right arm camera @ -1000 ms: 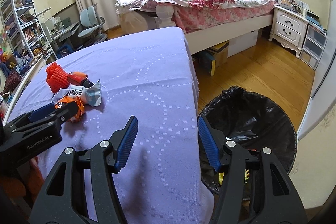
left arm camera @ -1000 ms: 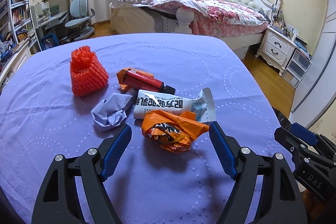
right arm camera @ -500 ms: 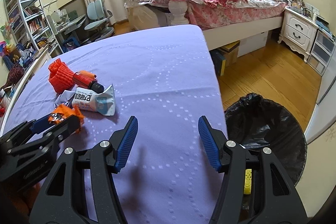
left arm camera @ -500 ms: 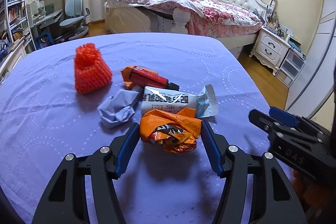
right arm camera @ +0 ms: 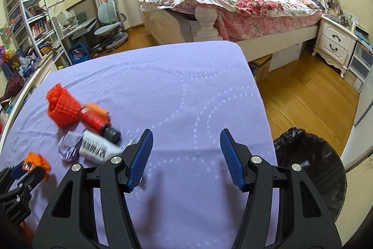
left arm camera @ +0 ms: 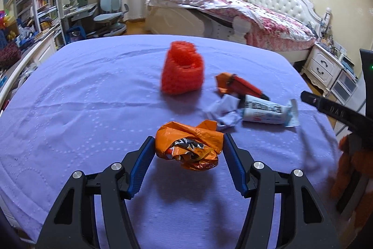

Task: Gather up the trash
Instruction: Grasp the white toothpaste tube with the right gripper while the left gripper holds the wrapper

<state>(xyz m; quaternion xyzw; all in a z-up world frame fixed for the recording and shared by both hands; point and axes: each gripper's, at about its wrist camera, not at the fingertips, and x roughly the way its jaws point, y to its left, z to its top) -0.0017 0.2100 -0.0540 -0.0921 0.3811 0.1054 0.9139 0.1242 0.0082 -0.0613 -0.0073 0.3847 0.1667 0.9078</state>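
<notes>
Orange wrapper caught in the left tongs
The left tongs (left arm camera: 188, 151) squeeze the crumpled orange wrapper (left arm camera: 190, 147); the right tongs (right arm camera: 186, 148) stand apart, nothing between them

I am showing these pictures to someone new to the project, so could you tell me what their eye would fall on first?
First, the crumpled orange wrapper clamped in the left hand-held gripper, just above the purple tablecloth. Beyond it lies a bright cluster: a red foam net, a red bottle and a white printed packet. The right hand-held gripper stands open and empty, with the black-lined bin on the floor beside the table.
</notes>
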